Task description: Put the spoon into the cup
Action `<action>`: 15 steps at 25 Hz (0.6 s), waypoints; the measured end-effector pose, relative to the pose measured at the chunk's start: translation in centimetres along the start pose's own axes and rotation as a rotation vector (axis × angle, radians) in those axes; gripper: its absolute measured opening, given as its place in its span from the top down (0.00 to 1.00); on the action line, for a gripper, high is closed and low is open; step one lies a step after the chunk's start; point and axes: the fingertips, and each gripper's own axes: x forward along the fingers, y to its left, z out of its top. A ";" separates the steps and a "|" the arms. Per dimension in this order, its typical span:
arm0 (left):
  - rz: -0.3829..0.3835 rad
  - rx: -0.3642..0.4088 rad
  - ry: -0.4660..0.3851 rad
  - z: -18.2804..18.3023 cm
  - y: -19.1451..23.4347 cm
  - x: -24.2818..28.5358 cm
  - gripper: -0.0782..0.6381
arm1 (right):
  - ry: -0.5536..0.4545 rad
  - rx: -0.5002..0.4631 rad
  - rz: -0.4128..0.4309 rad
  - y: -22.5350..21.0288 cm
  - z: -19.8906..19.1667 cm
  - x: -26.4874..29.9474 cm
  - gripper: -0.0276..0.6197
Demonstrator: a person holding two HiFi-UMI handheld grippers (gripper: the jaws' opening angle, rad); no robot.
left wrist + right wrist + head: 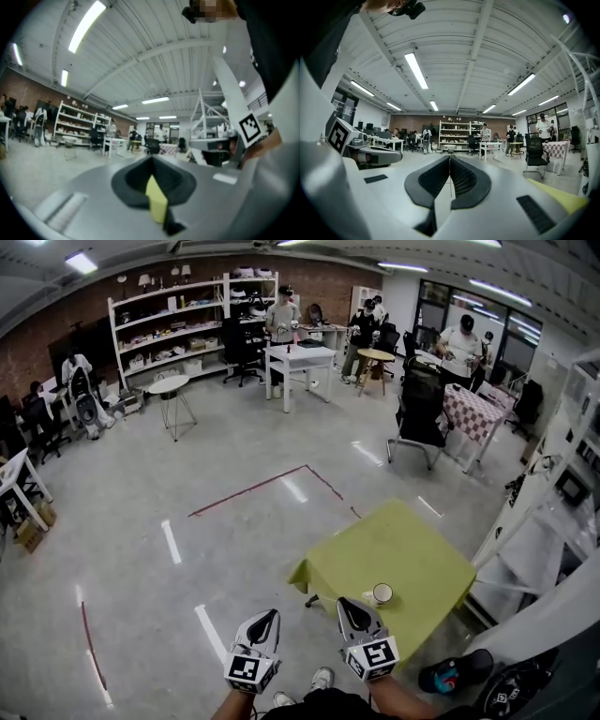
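**benchrat:** What's your feed showing? Big stuff first pls.

**me:** The biggest thing is the grey concrete floor (141, 521), with a red tape line (253, 488) running across it. At the far end I've got white metal shelving (164, 329) against a brick wall and a few people around a white rectangular table (298, 357). Closer to me is the yellow-green square table (412, 545), and a black wheeled office chair (420, 409) stands well behind it.

**benchrat:** And the tools?

**me:** Both are held level, side by side at the bottom of the head view. The left gripper (273, 613) is over bare floor, left of the yellow-green table. In its own view the jaw tips meet. There's a yellow-green sliver in the slot behind them and I can't tell what it is. The right gripper (344, 603) has its jaws pressed fully together with nothing in them. Its tip overlaps the table's near edge in the head view.

**benchrat:** Cup? Spoon?

**me:** The white round cup (382, 593) sits upright on the yellow-green table by that near edge, just right of the right gripper's tip and not touching it. A small pale bit touches the cup's left side. It's too small for me to say whether it's the spoon.
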 end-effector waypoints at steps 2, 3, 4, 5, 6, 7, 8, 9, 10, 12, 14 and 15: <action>-0.023 -0.002 0.002 -0.1 -0.4 1.4 0.88 | 0.008 0.010 -0.027 -1.3 -0.5 -0.1 0.94; -0.035 0.002 -0.001 0.0 -0.6 2.1 0.88 | 0.011 0.014 -0.040 -2.0 -0.7 -0.1 0.94; -0.047 0.005 -0.003 0.2 -0.8 2.7 0.88 | 0.013 0.018 -0.054 -2.6 -0.9 -0.1 0.94; -0.057 0.007 -0.005 0.3 -1.0 3.4 0.88 | 0.012 0.022 -0.070 -3.3 -1.0 -0.1 0.94; -0.065 0.010 -0.009 0.4 -1.1 4.1 0.88 | 0.006 0.023 -0.087 -4.0 -1.0 -0.1 0.94; -0.073 0.015 -0.014 0.5 -1.3 4.8 0.88 | -0.004 0.022 -0.105 -4.8 -0.8 0.0 0.94; -0.084 0.015 -0.017 0.7 -1.5 5.6 0.88 | -0.014 0.018 -0.122 -5.6 -0.6 0.0 0.94; -0.098 0.012 -0.014 0.8 -1.8 6.4 0.88 | -0.022 0.013 -0.136 -6.3 -0.5 0.0 0.94; -0.113 0.011 -0.009 0.7 -2.1 7.3 0.88 | -0.026 0.012 -0.148 -7.1 -0.5 0.0 0.94; -0.140 0.016 -0.005 0.7 -2.7 9.1 0.88 | -0.024 0.014 -0.167 -8.5 -0.7 0.3 0.94; -0.162 0.021 -0.011 1.0 -3.2 10.8 0.88 | -0.026 0.005 -0.179 -9.7 -0.6 0.7 0.94; -0.169 0.024 -0.007 1.0 -3.4 11.6 0.88 | -0.026 0.000 -0.185 -10.3 -0.6 0.8 0.94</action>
